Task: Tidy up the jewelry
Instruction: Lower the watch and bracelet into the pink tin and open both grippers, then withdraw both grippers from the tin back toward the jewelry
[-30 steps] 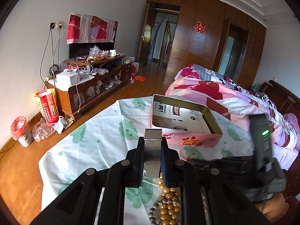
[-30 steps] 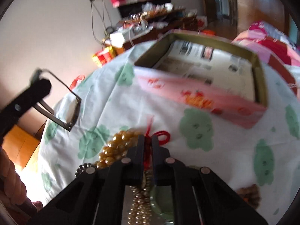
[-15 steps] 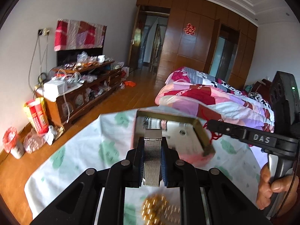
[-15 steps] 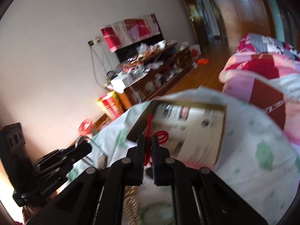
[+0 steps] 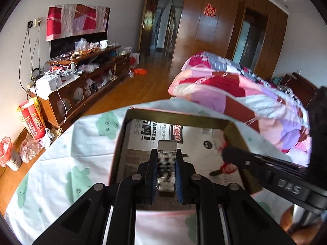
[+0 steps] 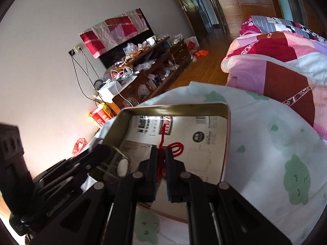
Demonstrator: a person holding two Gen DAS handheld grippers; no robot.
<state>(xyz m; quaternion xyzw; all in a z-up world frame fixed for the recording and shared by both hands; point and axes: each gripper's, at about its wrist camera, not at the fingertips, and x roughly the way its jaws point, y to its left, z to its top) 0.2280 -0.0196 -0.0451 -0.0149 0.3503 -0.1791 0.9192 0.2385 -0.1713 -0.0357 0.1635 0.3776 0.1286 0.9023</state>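
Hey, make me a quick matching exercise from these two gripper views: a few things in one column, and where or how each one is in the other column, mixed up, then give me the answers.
Things
1. metal mesh watch band
2. red cord
3. open tin box
4. printed paper

Places or states
A. lining the bottom of the box
B. pinched in the right gripper
C. sitting on the cloth with green shapes
D. clamped in the left gripper

Pairs: 1-D, 2-B, 3-C, 4-A
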